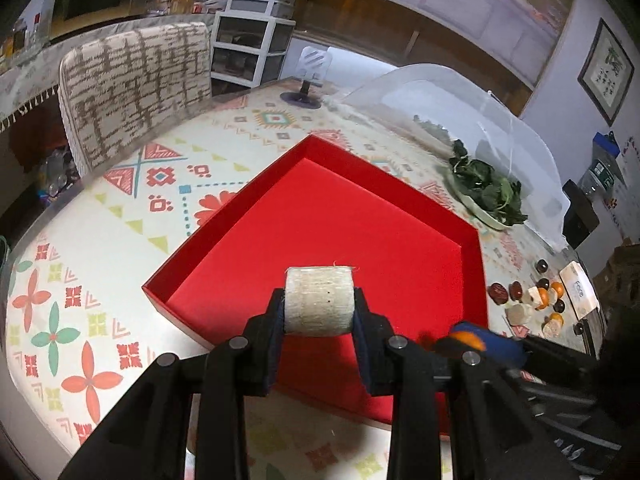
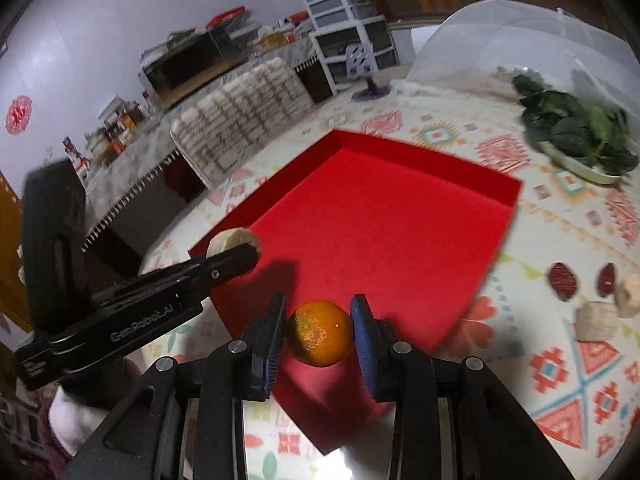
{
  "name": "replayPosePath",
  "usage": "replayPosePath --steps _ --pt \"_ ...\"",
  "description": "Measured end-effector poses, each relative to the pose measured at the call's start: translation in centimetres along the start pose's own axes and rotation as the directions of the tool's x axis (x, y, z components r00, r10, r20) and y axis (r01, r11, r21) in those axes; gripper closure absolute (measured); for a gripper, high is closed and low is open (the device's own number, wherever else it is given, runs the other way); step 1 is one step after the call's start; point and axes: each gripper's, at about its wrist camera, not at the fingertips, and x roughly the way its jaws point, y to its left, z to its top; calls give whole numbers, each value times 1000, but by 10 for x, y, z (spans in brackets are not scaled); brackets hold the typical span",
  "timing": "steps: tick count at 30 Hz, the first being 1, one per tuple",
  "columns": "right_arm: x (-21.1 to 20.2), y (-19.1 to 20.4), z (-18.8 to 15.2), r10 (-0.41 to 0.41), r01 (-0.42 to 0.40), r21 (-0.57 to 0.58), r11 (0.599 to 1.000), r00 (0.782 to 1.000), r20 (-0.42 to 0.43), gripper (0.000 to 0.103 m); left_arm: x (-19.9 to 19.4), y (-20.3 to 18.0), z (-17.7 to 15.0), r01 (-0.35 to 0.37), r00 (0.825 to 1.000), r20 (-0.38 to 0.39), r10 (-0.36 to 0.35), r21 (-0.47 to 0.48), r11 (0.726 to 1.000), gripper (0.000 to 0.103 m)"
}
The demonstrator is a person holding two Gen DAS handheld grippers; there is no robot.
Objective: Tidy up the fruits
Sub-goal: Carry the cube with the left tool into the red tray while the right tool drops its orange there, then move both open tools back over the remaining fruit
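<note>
I see a table [image 1: 100,248] covered in a cream cloth printed with red, green and blue geometric and flower shapes. A shallow red box [image 1: 472,264] sits open on it, its floor bare in both views. Beyond the box stands a clear dome cover [image 1: 500,120] with a plate of dark leafy greens [image 1: 486,192] at its edge. A patterned chair back [image 1: 136,92] stands at the far side of the table, with white drawer units [image 1: 256,24] behind it and a framed picture [image 1: 606,70] on the wall.

To the right of the box, loose fruit lies in a cluster on the cloth [image 1: 532,300]: dark red pieces, small oranges, dark round ones and pale chunks.

My left gripper [image 1: 319,312] hovers over the near part of the box, its jaws closed on a pale, rough cylinder-shaped piece [image 1: 319,302] held crosswise between the pads. From the right wrist camera I see that gripper reaching in from the left, the pale piece at its tip, above the box's left rim.

My right gripper [image 2: 319,334] hangs over the box's near corner, pinching a small orange [image 2: 319,332] between its blue pads, jaws part open to the fruit's width.
</note>
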Motion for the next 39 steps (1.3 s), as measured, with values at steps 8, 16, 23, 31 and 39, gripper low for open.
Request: replayPosePath --steps 8,16,23,31,39 --pt "20 3 1 -48 48 -1 999 999 -6 64 -10 10 0 24 1000 12 -24 -51 998 63" --pt "-6 3 -2 -52 52 -1 999 997 57 53 -26 -9 -2 23 999 50 -23 -8 1000 48" --pt "-37 -15 -18 -196 196 16 981 976 98 45 -35 -22 -7 29 997 76 -28 -14 999 47" --pt "-11 -8 -45 -279 278 -55 959 960 -13 45 -54 -40 -11 33 992 122 -31 -15 999 40" --pt "-22 -24 -51 -322 321 -78 944 947 0 45 -61 -52 -12 38 990 135 -36 -14 999 38"
